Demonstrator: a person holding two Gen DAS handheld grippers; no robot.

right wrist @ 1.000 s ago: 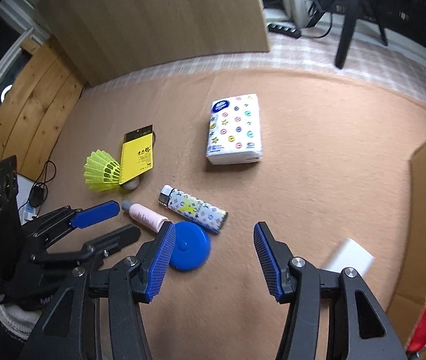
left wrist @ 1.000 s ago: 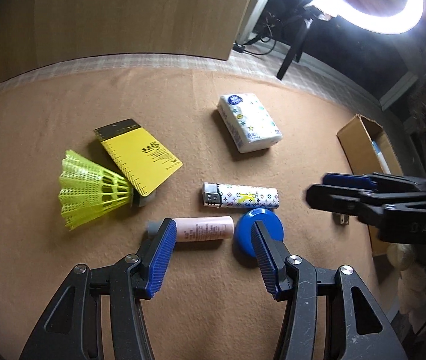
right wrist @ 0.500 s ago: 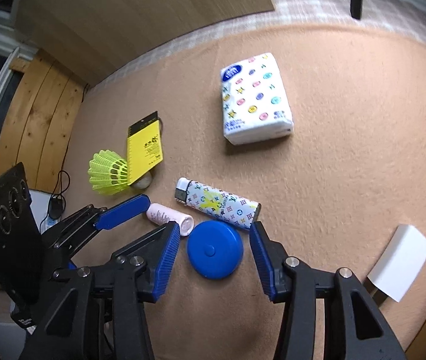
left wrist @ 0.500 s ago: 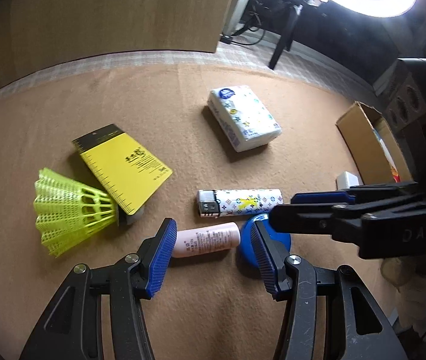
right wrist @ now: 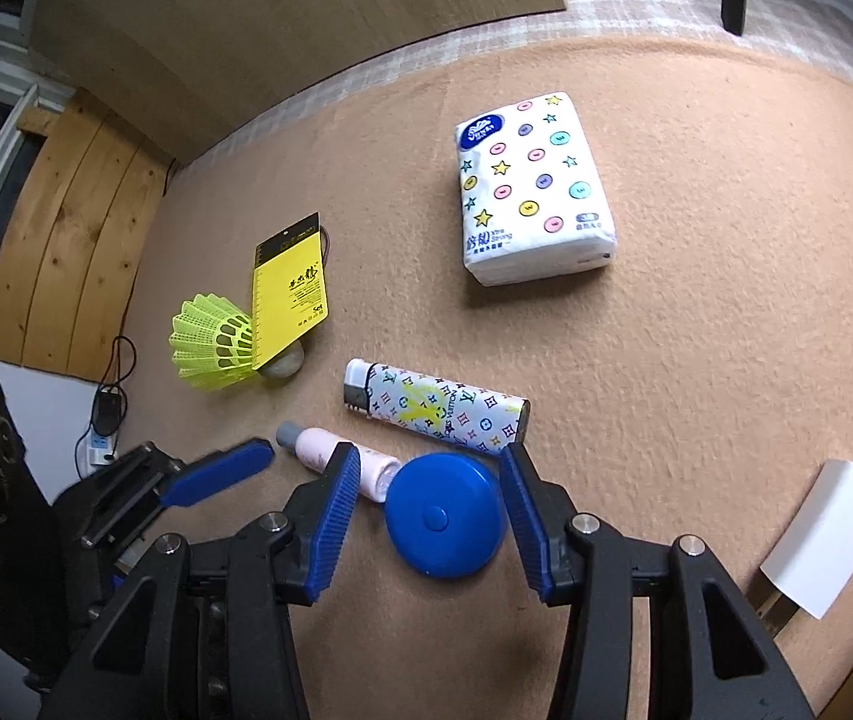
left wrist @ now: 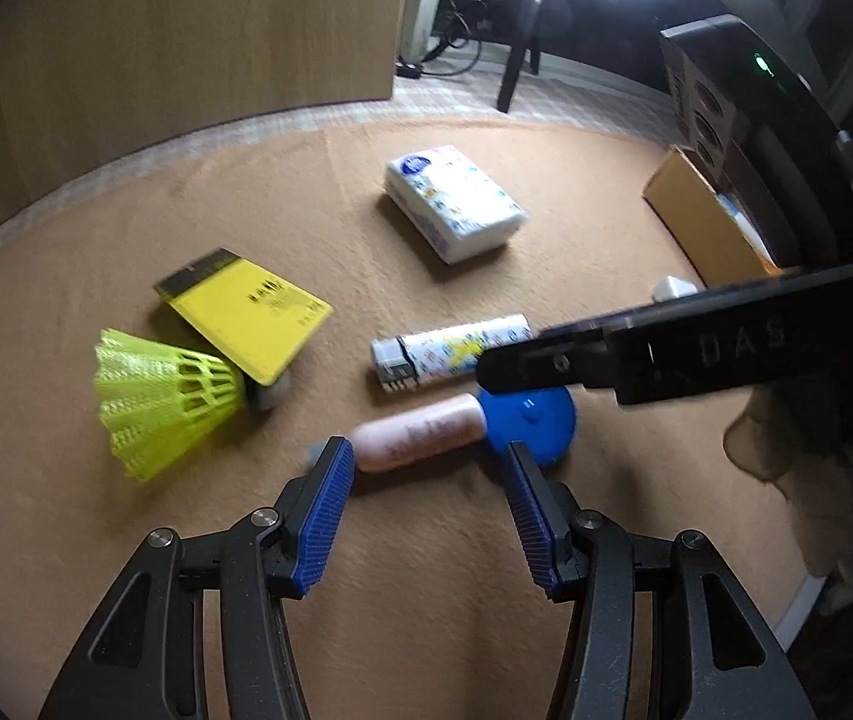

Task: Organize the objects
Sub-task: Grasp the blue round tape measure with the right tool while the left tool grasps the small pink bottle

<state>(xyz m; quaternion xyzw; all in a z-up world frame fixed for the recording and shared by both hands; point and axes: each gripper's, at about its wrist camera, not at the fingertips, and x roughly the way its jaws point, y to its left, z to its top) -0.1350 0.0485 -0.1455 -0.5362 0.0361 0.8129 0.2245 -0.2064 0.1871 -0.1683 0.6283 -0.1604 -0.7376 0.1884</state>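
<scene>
My right hand-held gripper (right wrist: 429, 477) is wide open, straddling the blue disc (right wrist: 443, 523) on the surface, nothing gripped yet. Disc touches the pink bottle (right wrist: 342, 459), so I come in square. Left hand-held gripper (left wrist: 426, 463) is open, empty, facing that bottle.

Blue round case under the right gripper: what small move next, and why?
Probably lower the right gripper a little further and close. Its open fingers already straddle the blue round case, one on each side. Watch the left finger: it sits against the end of the pink bottle, which touches the case, so closing could nudge the bottle.
</scene>
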